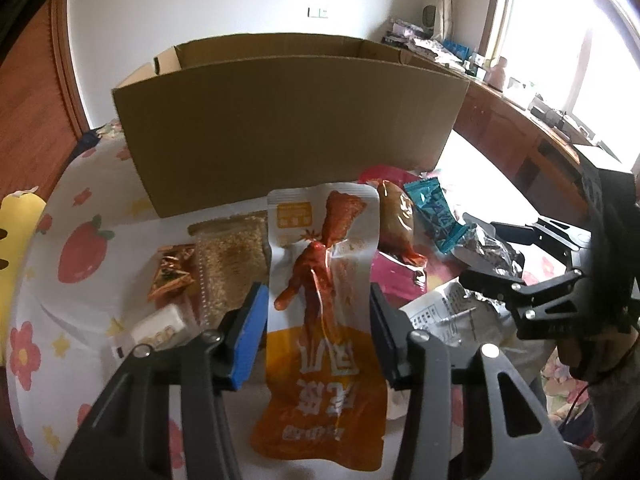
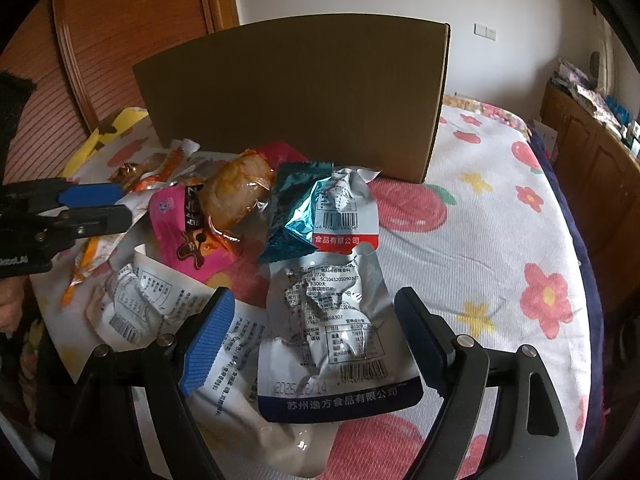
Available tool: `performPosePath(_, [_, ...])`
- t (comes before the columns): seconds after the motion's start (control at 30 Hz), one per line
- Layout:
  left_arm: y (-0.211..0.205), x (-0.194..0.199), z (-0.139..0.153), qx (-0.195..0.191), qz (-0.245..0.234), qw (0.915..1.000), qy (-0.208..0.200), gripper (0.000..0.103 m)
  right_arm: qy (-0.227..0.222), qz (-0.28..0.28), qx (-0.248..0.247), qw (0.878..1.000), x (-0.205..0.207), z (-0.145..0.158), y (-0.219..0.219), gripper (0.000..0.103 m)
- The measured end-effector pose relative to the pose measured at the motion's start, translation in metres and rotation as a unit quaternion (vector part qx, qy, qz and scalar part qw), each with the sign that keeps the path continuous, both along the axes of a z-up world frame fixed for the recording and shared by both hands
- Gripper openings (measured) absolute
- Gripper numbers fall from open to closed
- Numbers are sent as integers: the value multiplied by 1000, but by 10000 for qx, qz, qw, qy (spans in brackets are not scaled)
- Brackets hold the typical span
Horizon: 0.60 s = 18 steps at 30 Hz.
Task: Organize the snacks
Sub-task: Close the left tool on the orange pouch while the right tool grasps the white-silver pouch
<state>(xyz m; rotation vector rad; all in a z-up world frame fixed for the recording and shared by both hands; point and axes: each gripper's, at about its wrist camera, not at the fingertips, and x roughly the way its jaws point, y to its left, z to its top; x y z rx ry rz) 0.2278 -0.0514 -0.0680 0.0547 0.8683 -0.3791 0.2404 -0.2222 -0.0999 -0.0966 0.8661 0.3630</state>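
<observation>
Cardboard box (image 1: 288, 120) stood open at the far side of the strawberry-print bedspread (image 2: 500, 240), snacks piled before it. Left gripper (image 1: 316, 320) angled down, jaws straddling the glossy orange chicken-foot pouch (image 1: 320, 300); whether the pads pressed it I cannot tell. Right gripper (image 2: 316, 340) spread wide around a crinkled silver pouch (image 2: 336, 332), not touching. Teal foil wrapper (image 2: 296, 216) lay beyond.

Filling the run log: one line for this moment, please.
left gripper: straddles orange pouch, grip unclear | right gripper: open over silver pouch | box: behind pile | snacks: on bedspread
</observation>
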Motion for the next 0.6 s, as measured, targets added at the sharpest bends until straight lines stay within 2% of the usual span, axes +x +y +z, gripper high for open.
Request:
performPosePath(0.17, [11,-7,3,-86,71,9999,-77,47,47,-32,-87,9999,0,0,1,82])
performPosePath(0.27, [15,-10,5,-104,96,9998,-116,48,38,-65,-191,9998,1,2,2,72])
performPosePath(0.3, [15,-12,5,-131,96,9998,-126,48,52,-57,-166,9998,2,2,2,66])
performPosePath(0.6, [22,-16,10,-306,119,9992,-223,48,14,-127,-204,9997,-3,7,-10,62])
